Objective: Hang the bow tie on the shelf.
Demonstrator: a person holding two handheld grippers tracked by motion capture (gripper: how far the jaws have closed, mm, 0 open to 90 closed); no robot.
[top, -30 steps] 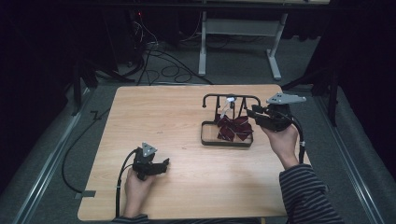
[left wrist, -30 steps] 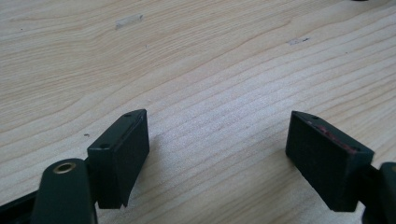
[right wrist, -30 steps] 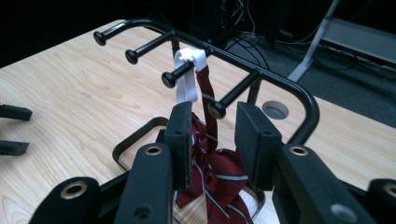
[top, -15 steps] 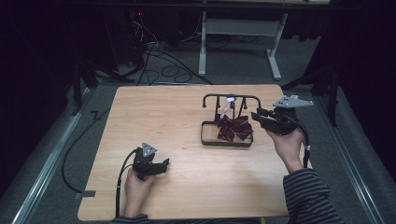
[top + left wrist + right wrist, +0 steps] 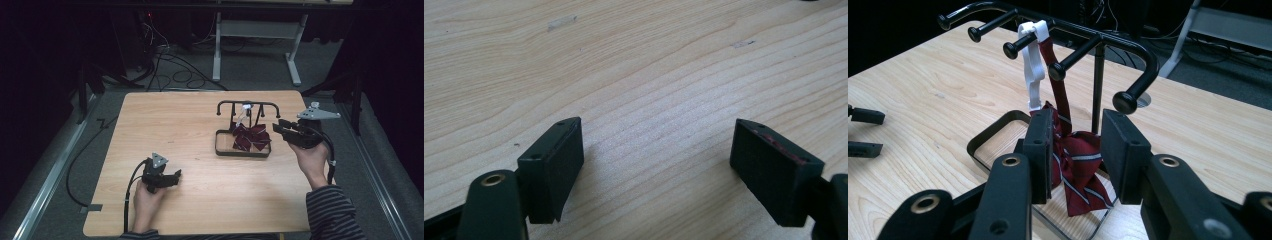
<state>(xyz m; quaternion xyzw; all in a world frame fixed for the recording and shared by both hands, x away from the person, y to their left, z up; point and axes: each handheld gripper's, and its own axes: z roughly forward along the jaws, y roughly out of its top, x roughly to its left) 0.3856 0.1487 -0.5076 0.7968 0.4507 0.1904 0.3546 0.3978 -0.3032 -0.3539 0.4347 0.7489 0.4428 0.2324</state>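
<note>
Two grippers apart: left gripper (image 5: 171, 176) low, right gripper (image 5: 278, 126) raised.

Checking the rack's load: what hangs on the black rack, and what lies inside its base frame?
A white clip holds a dark red striped bow tie on the black rack; the tie droops into the base frame, covering the table there.
</note>
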